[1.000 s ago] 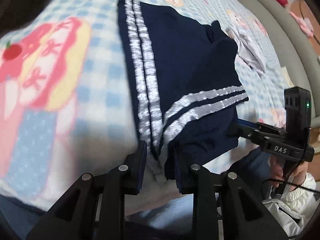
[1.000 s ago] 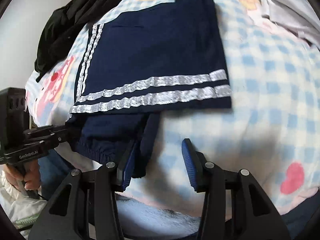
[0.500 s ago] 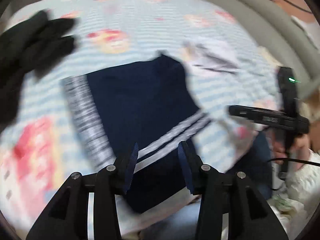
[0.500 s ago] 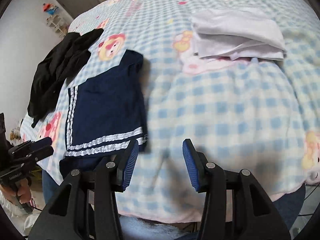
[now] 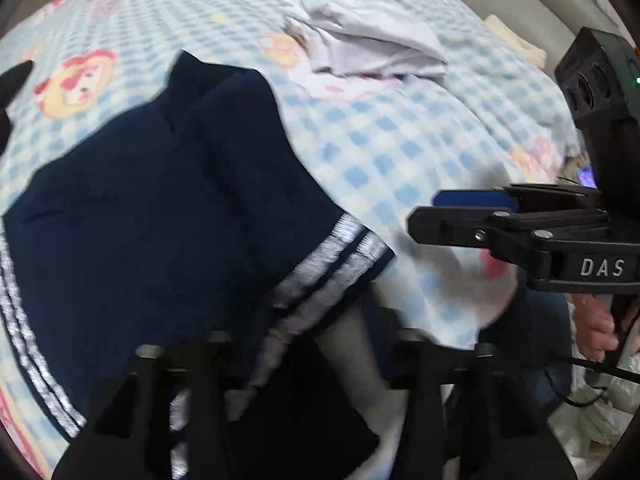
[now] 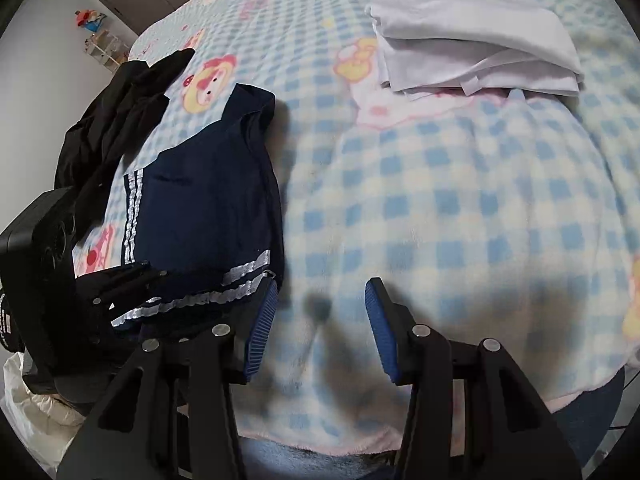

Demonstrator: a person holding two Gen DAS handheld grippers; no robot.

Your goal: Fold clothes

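the only legible text is "das", in pale capital letters on the black body of the right gripper, seen in the left wrist view near the right edge, over the near right corner of the checked blanket. in the right wrist view, the left gripper at the left edge carries a small white label low on its side, but it is cut off and too small to read. the cartoon prints on the blanket show faces only, no lettering. the navy garment bears plain silver stripes and no words.
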